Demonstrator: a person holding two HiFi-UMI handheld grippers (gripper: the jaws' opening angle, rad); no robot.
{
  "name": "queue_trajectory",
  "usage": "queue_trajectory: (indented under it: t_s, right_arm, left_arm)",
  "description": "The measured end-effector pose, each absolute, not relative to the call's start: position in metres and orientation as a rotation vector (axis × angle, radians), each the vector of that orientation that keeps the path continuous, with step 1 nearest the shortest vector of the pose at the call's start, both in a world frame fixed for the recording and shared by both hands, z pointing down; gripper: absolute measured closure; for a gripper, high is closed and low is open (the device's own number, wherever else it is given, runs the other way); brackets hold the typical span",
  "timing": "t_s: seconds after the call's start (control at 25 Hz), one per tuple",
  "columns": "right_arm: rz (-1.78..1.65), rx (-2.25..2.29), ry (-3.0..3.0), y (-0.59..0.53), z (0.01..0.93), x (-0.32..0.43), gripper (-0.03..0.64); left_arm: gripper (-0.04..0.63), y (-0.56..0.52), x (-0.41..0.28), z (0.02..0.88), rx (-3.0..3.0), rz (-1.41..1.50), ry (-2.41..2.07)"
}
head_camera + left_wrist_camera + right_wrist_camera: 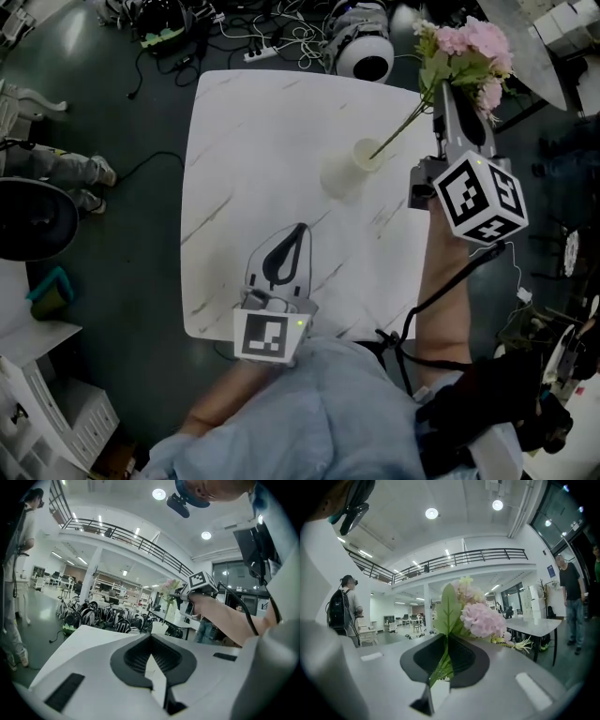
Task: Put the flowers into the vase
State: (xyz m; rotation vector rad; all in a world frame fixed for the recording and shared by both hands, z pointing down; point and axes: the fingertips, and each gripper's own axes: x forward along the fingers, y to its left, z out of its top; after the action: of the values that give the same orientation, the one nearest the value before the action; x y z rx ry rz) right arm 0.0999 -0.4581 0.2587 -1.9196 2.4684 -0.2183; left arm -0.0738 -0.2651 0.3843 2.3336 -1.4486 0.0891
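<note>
A white vase (359, 165) stands on the white marble table (253, 141), right of its middle. The bunch of pink flowers (472, 49) hangs over the table's far right corner. Its long stem slants down to the vase mouth. My right gripper (452, 94) is shut on the stems just below the blooms; in the right gripper view the flowers (480, 618) rise from its jaws (444, 639). My left gripper (300, 231) hovers low over the table's near side, shut and holding nothing. Its own view shows the jaws (151, 638) pointing towards the vase (159, 627) and the flowers (169, 587).
Cables, a power strip (265, 53) and a round white device (365, 53) lie on the dark floor beyond the table. A person's shoes (94, 174) and a black chair (33, 217) are at the left. People stand around the hall (344, 607).
</note>
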Motion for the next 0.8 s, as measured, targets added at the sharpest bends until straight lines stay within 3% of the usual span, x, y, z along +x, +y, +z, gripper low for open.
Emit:
queue_trajectory:
  t_s: [0.8]
  right_arm:
    - [0.13, -1.828, 2.634, -0.427, 0.297, 0.055, 0.586]
  left_arm:
    - [0.591, -0.268, -0.071, 0.398, 2.318, 0.143, -1.441]
